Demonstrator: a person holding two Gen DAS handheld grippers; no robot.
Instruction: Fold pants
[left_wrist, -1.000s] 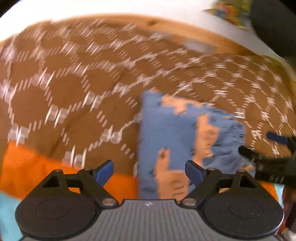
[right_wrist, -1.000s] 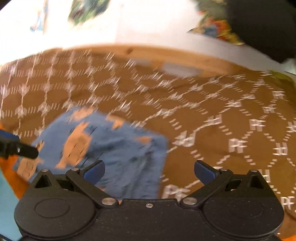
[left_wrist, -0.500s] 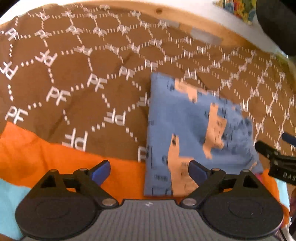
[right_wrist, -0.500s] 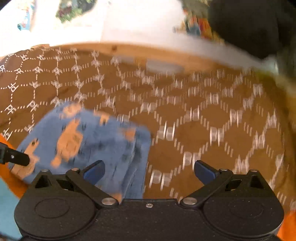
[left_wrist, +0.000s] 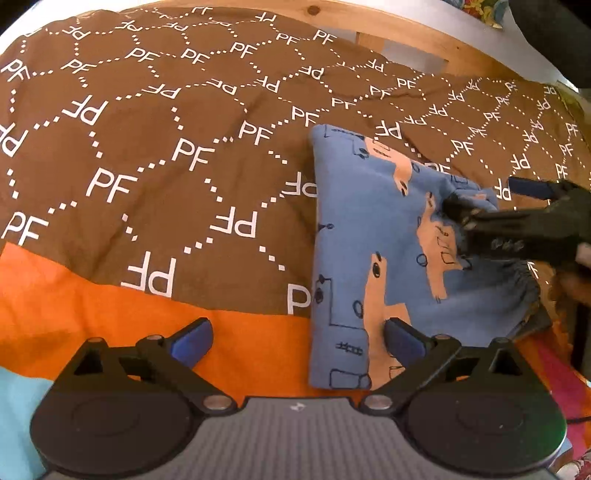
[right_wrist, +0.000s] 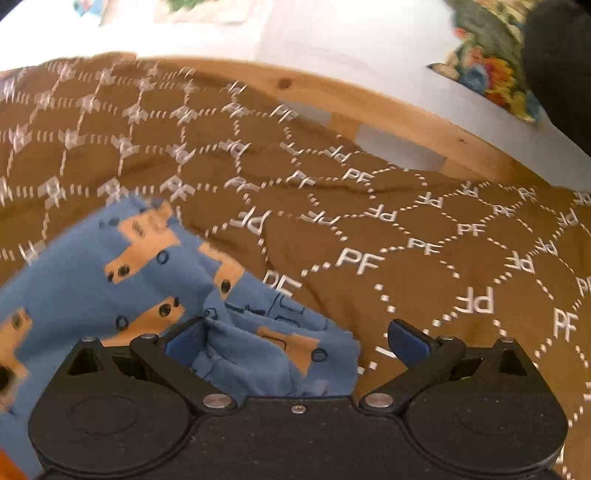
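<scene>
- Pants: small, blue, printed with tan animal shapes and dark line drawings; folded into a compact, roughly rectangular packet. Its left edge is a straight fold; the gathered elastic waistband bunches at the lower right corner.
- Position: the packet lies on the bed's right-hand part in the left wrist view, straddling the line where the brown cover meets the orange band, its near end over the orange.
- Left gripper: jaws opening, spread wide, nothing between the pads; the right pad hangs over the packet's near corner, the left pad over bare orange cloth.
- Right gripper: jaws wide apart, a loose fold of the pants bunched between them and lying against the left pad; the right pad stands clear over the brown cover. Nothing clamped.
- From the left wrist view the right gripper reaches in from the right, one finger over the packet's far right corner.
- Surface: brown bedspread with white "PF" letters in dotted hexagons, lightly rumpled; orange band along the near edge, a turquoise patch at the near left corner.
- Room: pine bed frame along the far edge, white wall behind it, a flowered cloth at upper right.
- Open room: wide bare bedspread left of and beyond the packet.
</scene>
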